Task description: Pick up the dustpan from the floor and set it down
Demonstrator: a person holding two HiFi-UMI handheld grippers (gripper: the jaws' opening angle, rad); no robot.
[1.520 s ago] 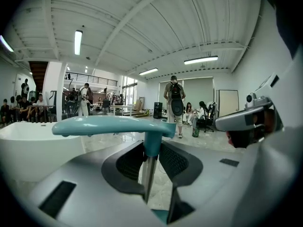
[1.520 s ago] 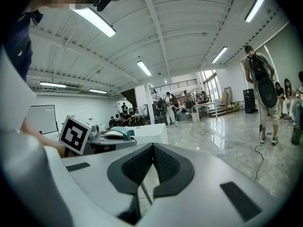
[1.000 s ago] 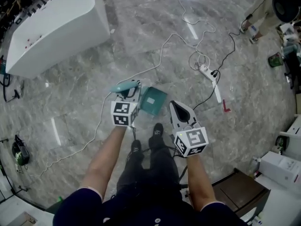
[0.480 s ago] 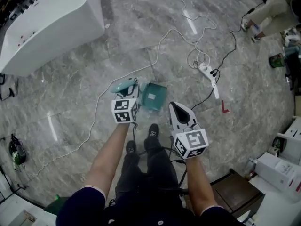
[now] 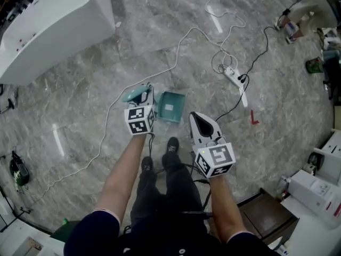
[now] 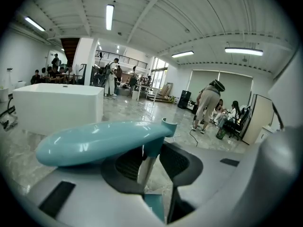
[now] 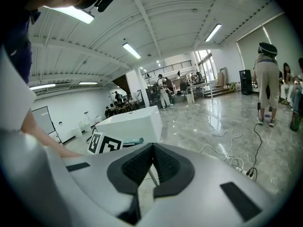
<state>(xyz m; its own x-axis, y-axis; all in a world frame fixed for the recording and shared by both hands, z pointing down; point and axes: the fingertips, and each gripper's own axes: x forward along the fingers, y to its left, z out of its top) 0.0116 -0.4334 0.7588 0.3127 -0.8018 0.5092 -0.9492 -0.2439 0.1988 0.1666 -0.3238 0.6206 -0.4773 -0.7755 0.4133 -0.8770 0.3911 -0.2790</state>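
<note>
My left gripper [image 5: 146, 101] is shut on the teal dustpan: its long rounded handle [image 5: 135, 94] sticks out to the left and the square pan [image 5: 169, 106] lies to the right, low over the grey marble floor. In the left gripper view the handle [image 6: 99, 141] lies across the top of the jaws of the left gripper [image 6: 150, 162] and a thin stem runs down between the pads. Whether the pan touches the floor I cannot tell. My right gripper [image 5: 200, 122] hovers a little to the right of the pan, shut and holding nothing; its pads meet in the right gripper [image 7: 151, 167] view.
A big white tub [image 5: 53, 31] stands at the upper left. A white cable [image 5: 106, 137] runs past the dustpan. A power strip [image 5: 234, 80] with black and white cords lies to the upper right, near a red mark [image 5: 254, 118]. The person's shoes [image 5: 171, 145] are just behind the pan.
Both grippers have sunk toward the floor, the left one carrying the dustpan down and rolling a little. The grip on the handle is unchanged.
</note>
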